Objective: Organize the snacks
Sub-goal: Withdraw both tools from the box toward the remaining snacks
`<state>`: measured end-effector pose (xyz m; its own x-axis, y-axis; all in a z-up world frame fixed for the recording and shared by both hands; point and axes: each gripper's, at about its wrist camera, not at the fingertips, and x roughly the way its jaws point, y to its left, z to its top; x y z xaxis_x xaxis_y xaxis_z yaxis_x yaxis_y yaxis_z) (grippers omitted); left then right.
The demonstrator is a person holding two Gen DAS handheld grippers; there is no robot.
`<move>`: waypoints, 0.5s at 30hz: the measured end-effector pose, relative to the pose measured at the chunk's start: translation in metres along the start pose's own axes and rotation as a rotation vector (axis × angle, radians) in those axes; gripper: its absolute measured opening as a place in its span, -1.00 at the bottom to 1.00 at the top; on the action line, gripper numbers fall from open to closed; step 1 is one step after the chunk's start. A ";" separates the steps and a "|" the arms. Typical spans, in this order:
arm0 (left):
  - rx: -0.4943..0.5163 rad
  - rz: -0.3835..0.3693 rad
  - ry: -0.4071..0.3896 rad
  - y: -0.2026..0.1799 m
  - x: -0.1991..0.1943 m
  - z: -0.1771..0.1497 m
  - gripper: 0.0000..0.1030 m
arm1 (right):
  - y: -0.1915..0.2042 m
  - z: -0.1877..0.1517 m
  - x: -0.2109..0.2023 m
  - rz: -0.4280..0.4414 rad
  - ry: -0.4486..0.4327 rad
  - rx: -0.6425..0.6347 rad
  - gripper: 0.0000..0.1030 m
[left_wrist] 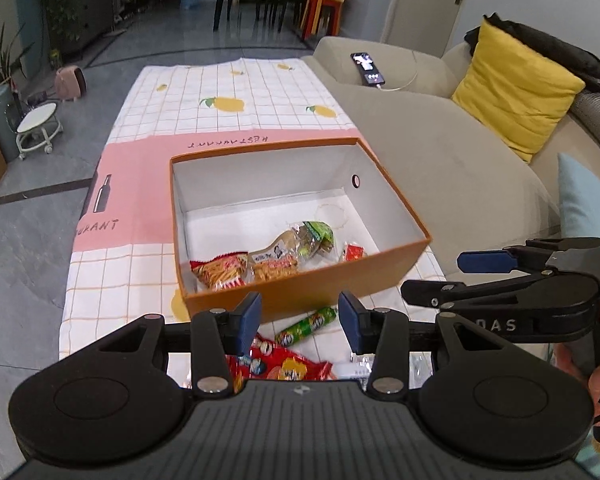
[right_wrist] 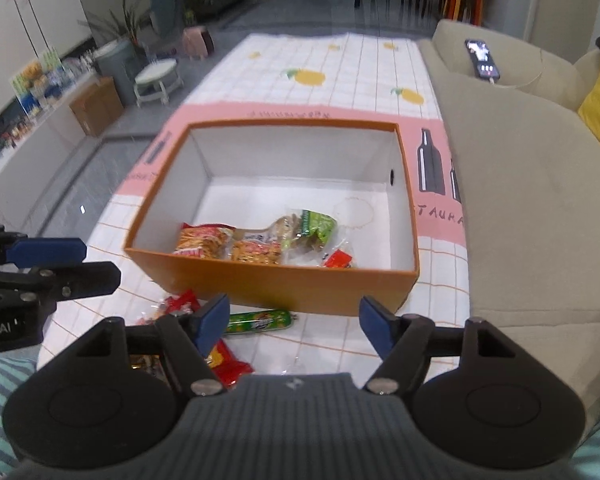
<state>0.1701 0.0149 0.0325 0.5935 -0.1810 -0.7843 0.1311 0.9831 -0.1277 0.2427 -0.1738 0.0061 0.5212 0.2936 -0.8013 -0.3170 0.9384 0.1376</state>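
Snacks are what this job turns on, and about half of them look sorted. Just ahead of both grippers sits the orange box (right_wrist: 272,286), and along its near wall lie four packets: a red-orange pack (right_wrist: 204,240), a second orange pack (right_wrist: 256,251), a green-topped clear pack (right_wrist: 312,226) and a small red sachet (right_wrist: 338,259). The rest of the box floor is bare.

Outside the box, between its near wall and the fingers, a green tube-shaped snack (right_wrist: 260,320) lies on the checked tablecloth (right_wrist: 332,80). A red printed bag (left_wrist: 288,364) lies right beneath the left gripper (left_wrist: 300,320), with other red wrappers (right_wrist: 180,304) beside it and something clear and crinkled nearer still; I cannot count those surely.

The left gripper's jaws stand moderately apart with nothing between them. The right gripper (right_wrist: 294,324) is spread wider, likewise empty, hovering over the loose pile and angled down toward the table.

By my reckoning, several loose items remain to be lifted in.
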 end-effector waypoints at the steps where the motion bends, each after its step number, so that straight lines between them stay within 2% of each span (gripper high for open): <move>1: -0.008 0.003 -0.005 0.002 -0.004 -0.006 -0.03 | 0.001 -0.008 -0.005 0.004 -0.024 0.002 0.35; 5: -0.031 0.024 -0.062 0.008 -0.019 -0.029 -0.03 | 0.007 -0.040 -0.022 -0.004 -0.119 0.010 0.36; 8: -0.005 0.023 -0.085 0.010 -0.023 -0.047 -0.02 | 0.011 -0.066 -0.030 -0.019 -0.173 0.037 0.37; 11: -0.001 0.056 -0.036 0.013 -0.016 -0.064 -0.02 | 0.015 -0.091 -0.031 -0.035 -0.223 0.052 0.37; 15: 0.029 0.095 0.029 0.013 0.001 -0.081 0.00 | 0.020 -0.118 -0.024 -0.079 -0.254 -0.002 0.37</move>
<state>0.1084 0.0296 -0.0193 0.5810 -0.0857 -0.8094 0.0986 0.9945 -0.0346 0.1305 -0.1832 -0.0403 0.7263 0.2561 -0.6379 -0.2691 0.9599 0.0789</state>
